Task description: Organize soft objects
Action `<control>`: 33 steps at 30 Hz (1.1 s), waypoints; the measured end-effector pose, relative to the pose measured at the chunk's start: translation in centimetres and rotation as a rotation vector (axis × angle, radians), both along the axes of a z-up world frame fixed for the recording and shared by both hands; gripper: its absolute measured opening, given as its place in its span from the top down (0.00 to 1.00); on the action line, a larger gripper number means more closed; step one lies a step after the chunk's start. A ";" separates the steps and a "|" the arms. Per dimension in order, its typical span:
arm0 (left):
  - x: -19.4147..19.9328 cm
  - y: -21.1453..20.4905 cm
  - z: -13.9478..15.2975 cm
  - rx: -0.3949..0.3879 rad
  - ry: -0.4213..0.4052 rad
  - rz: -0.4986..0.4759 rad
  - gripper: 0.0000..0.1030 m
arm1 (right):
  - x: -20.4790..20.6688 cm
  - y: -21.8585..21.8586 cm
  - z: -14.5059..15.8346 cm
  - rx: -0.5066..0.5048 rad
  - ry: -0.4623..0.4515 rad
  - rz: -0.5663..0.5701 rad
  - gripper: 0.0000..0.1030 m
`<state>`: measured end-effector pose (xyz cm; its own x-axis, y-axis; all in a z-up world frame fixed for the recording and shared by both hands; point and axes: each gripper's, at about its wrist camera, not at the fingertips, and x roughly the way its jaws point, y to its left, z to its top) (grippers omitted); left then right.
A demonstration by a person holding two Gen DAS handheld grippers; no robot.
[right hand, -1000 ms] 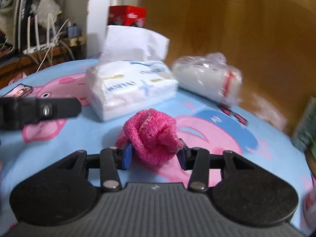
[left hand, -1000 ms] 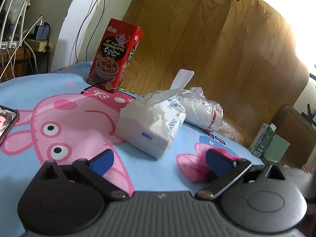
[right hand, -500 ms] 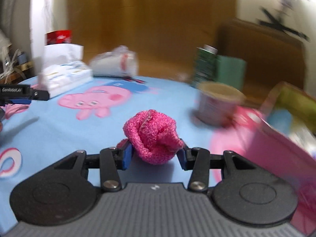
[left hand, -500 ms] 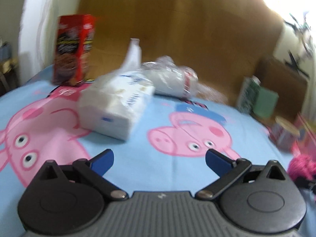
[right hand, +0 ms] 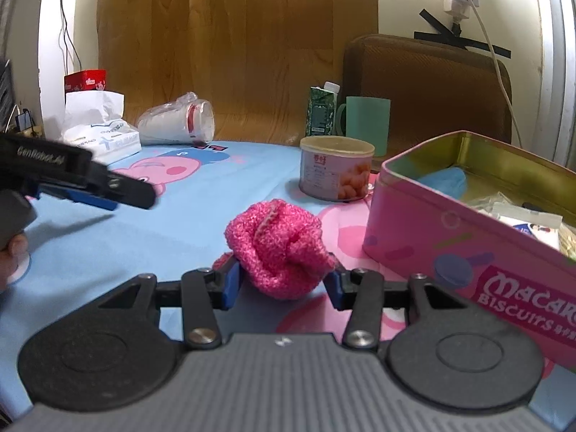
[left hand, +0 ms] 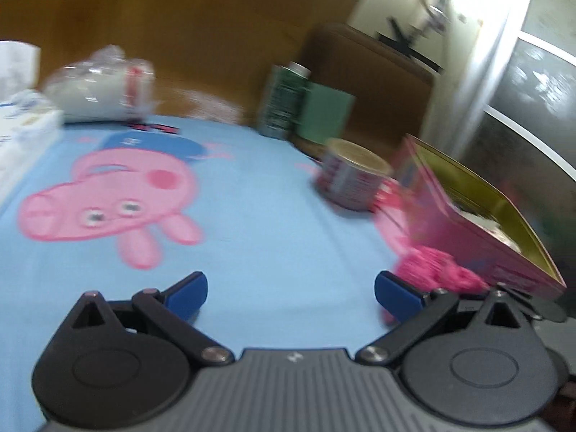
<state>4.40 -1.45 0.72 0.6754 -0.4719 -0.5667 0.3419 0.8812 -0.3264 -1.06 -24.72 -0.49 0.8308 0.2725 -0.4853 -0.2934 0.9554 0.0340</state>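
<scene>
My right gripper [right hand: 282,282] is shut on a fuzzy pink rolled sock [right hand: 277,246] and holds it just left of an open pink biscuit tin [right hand: 464,237]. A blue soft item [right hand: 444,181] and some packets lie inside the tin. The pink sock also shows in the left wrist view [left hand: 435,270], blurred, beside the tin [left hand: 478,216]. My left gripper [left hand: 289,291] is open and empty above the blue cartoon-pig cloth; it also shows in the right wrist view [right hand: 93,189], at the left.
A round can [right hand: 334,172] stands behind the sock. A green carton [right hand: 322,111] and a green mug [right hand: 367,120] stand at the back. A tissue pack [right hand: 100,133], a bagged cup stack [right hand: 180,122] and a red box [right hand: 84,79] are at the far left.
Both grippers have swung to the right. The right one has carried the pink sock from in front of the tissue pack to beside the pink tin. The left stays open.
</scene>
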 end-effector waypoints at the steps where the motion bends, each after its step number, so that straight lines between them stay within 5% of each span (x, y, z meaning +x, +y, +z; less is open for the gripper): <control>1: 0.1 -0.6 -0.3 0.000 0.009 -0.015 0.00 | 0.0 0.0 0.0 -0.005 0.005 0.001 0.50; 5: -1.1 -3.0 -1.0 0.110 -0.058 -0.023 0.00 | 0.1 0.0 -0.1 0.004 0.023 0.020 0.47; 33: -1.0 -1.4 -0.8 0.027 -0.046 -0.007 0.00 | -0.1 0.7 -0.2 -0.048 0.025 0.022 0.40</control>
